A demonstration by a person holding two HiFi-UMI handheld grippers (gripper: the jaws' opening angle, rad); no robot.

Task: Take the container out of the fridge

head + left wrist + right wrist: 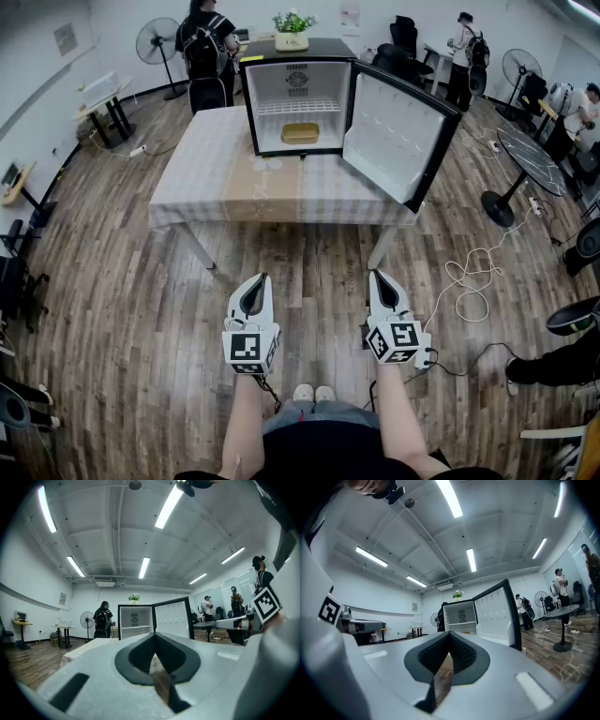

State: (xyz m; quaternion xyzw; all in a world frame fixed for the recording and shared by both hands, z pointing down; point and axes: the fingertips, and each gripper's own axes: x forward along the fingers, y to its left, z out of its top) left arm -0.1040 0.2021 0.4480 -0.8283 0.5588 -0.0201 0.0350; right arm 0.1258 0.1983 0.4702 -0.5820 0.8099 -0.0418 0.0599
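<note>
A small black fridge [298,70] stands on the far side of a cloth-covered table [225,178], its door [401,131] swung open to the right. On the fridge floor lies a flat yellowish container [300,133], under a wire shelf. My left gripper [255,279] and right gripper [378,275] hang low in front of me, well short of the table, both shut and empty. The left gripper view shows its jaws [154,634] met at the tip with the fridge [135,620] far beyond. The right gripper [449,633] also points at the fridge [460,616].
A potted plant [292,28] sits on the fridge. People stand at the back left [204,47] and back right [464,56]. Standing fans [157,42], a round black table [530,159] and white cables [473,272] on the wooden floor lie around.
</note>
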